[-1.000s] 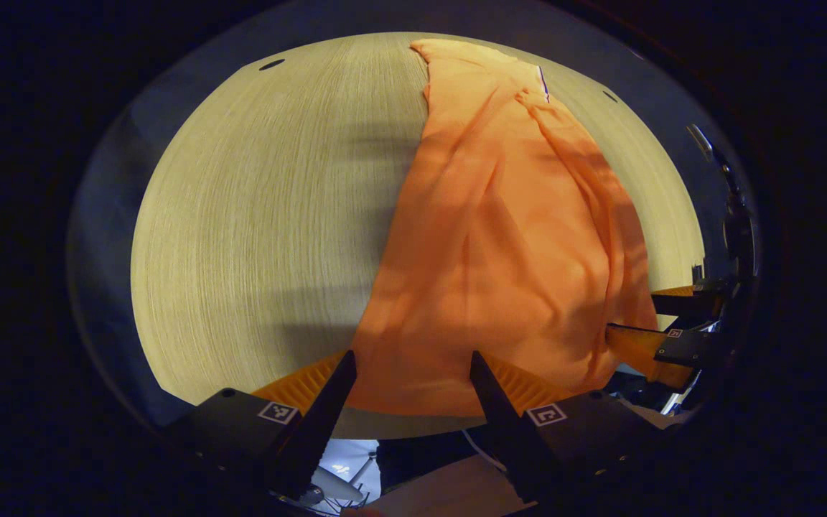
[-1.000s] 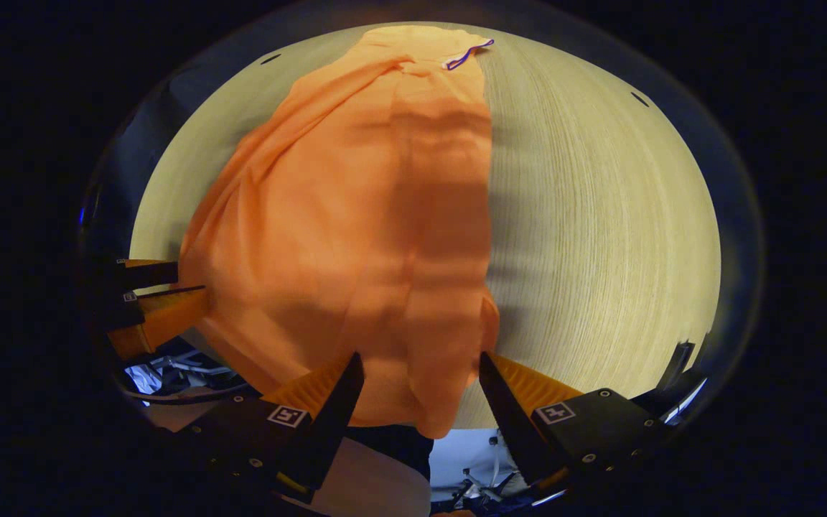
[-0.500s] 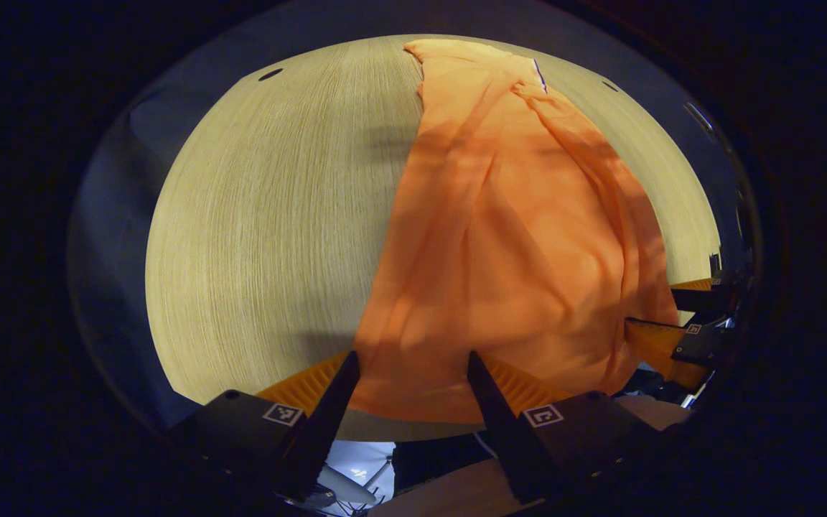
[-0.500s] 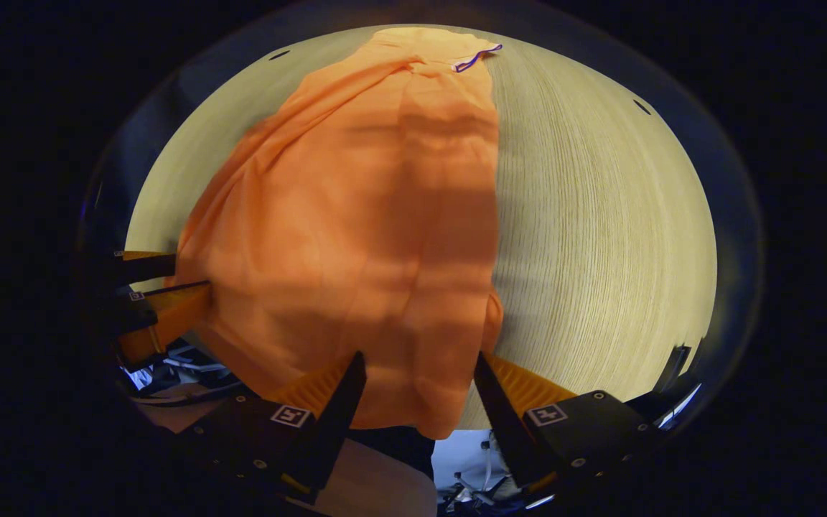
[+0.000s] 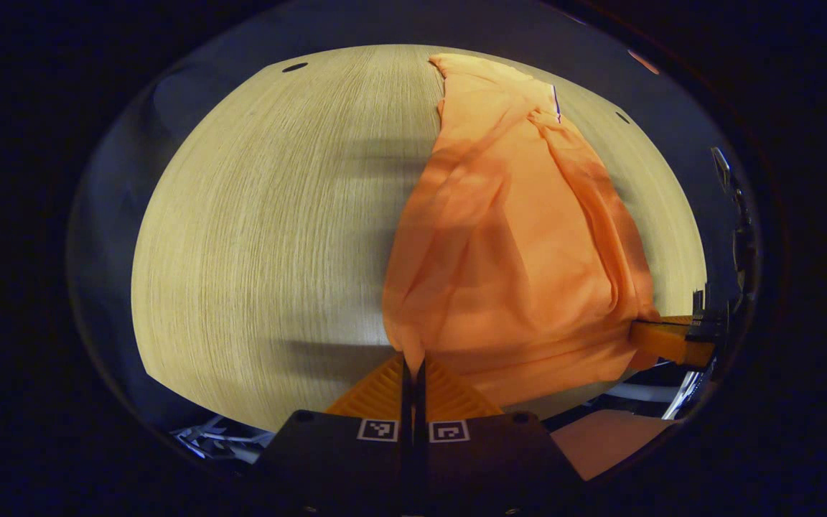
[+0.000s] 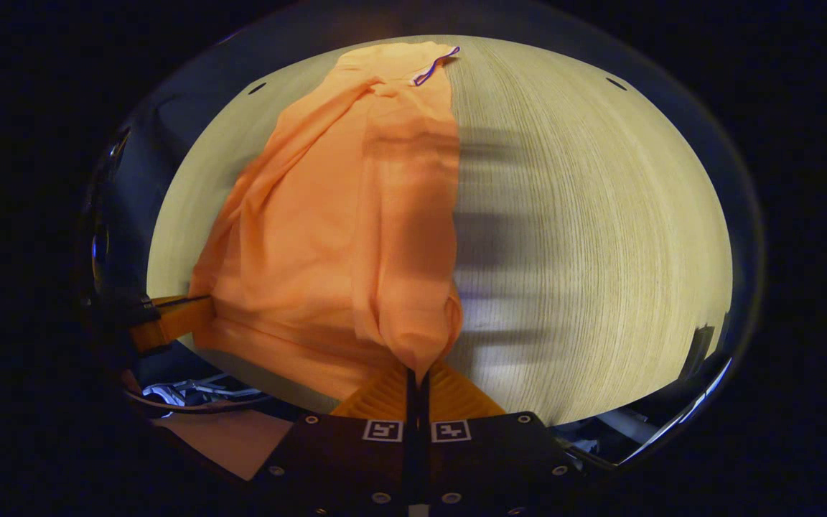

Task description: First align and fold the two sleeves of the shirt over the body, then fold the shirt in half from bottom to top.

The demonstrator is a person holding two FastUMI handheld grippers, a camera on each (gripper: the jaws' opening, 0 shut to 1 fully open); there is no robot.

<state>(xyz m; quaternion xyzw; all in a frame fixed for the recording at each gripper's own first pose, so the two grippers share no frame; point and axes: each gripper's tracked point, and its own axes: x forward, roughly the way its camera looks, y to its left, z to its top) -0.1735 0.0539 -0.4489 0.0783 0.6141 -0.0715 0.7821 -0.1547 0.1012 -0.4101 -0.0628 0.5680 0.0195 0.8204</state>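
An orange shirt (image 5: 514, 244) is laid lengthwise on a pale wood-grain table (image 5: 263, 230), its collar end at the far edge; its near left hem corner is pinched between the pressed-together fingers of the left gripper (image 5: 411, 368); the near right corner is likewise pinched by the right gripper (image 6: 417, 377), and the hem is gathered there.

Showing no readable words or numbers anywhere; bearing only small square coded markers (image 5: 378, 429) on gripper bodies.
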